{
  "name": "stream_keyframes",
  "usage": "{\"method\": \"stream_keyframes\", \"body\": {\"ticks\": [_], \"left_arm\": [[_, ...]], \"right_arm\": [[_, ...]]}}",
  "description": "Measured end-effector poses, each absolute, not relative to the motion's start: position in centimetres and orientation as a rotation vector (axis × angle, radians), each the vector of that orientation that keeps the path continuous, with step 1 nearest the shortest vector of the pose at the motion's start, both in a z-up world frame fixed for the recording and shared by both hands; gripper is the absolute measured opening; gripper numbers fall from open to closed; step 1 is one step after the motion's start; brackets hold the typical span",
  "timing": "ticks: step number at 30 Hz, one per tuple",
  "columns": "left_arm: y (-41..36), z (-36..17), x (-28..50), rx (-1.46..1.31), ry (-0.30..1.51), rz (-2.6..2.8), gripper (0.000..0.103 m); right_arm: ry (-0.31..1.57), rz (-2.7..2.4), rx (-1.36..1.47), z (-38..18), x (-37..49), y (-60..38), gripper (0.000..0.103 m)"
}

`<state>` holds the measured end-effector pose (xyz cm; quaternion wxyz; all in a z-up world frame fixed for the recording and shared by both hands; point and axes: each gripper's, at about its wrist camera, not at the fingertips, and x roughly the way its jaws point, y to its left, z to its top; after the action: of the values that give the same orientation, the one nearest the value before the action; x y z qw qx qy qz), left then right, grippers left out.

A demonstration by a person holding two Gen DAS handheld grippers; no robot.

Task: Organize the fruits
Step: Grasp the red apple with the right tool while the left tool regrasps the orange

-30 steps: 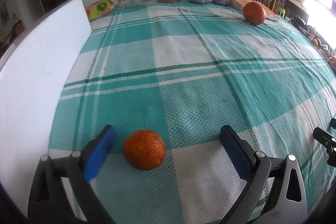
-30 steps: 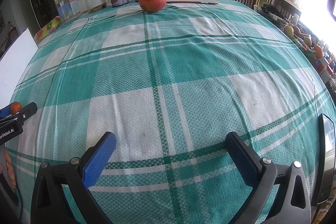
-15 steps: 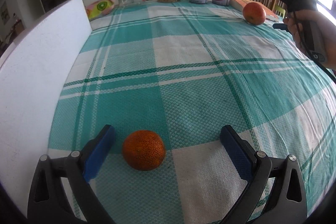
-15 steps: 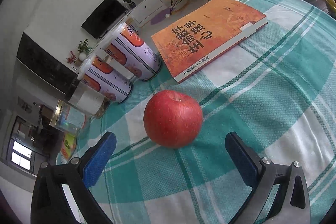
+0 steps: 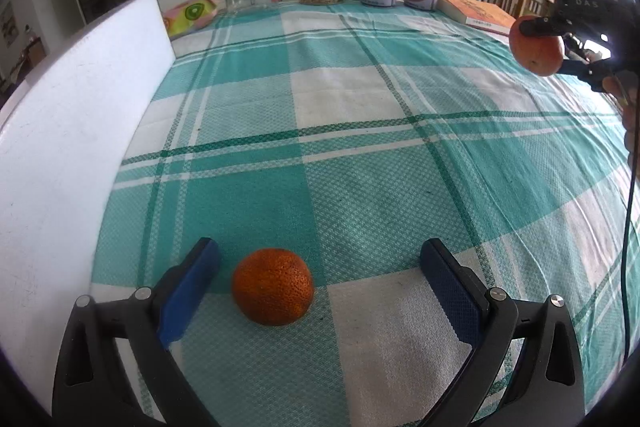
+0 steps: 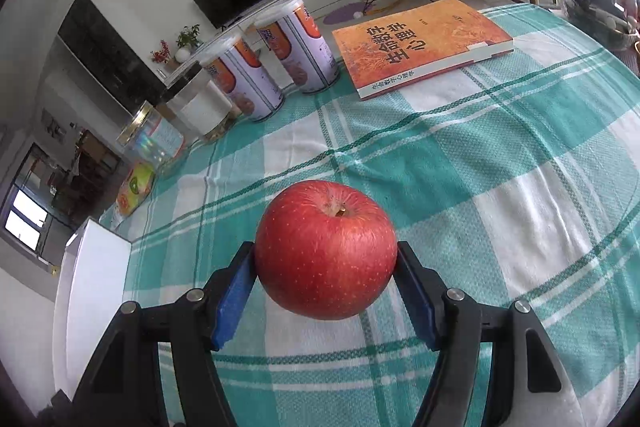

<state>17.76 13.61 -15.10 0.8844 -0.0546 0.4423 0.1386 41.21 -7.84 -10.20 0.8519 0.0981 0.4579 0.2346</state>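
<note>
the right gripper (image 6: 326, 269) is seen pinching a red apple (image 6: 325, 254) between its two blue pads (image 6: 232, 301), one pad pressed to each side of the fruit, stem end up. in the left wrist view the same apple (image 5: 536, 45) is seen lifted clear of the counter (image 5: 360, 107), near the far right edge, with the right gripper (image 5: 560, 39) closed around it.

the left gripper (image 5: 316, 285) is held low over the checked teal cloth with its jaws spread wide. an orange (image 5: 273, 291) is found on the cloth between them, closer to the left pad and not touched by either. a white board (image 5: 60, 155) is stood along the left edge of the counter.

at the far end, two printed cans (image 6: 260, 75), a clear jar with a gold lid (image 6: 150, 139), a second clear jar (image 6: 196, 107) and an orange-covered book (image 6: 420, 43) are set on the cloth, well apart from both fruits.
</note>
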Motion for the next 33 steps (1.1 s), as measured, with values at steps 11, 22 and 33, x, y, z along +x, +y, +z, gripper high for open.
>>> {"method": "stream_keyframes", "body": {"ticks": [11, 22, 33], "left_arm": [[14.2, -14.7, 17.4, -0.087, 0.965, 0.113, 0.099], [15.4, -13.2, 16.9, -0.110, 0.968, 0.108, 0.076], [17.1, -11.4, 14.0, -0.312, 0.941, 0.087, 0.029]], "right_arm": [[0.885, 0.472, -0.031, -13.3, 23.8, -8.5, 0.068], [0.946, 0.512, 0.181, -12.5, 22.7, -11.9, 0.068], [0.973, 0.550, 0.239, -11.5, 20.3, -12.4, 0.067]]}}
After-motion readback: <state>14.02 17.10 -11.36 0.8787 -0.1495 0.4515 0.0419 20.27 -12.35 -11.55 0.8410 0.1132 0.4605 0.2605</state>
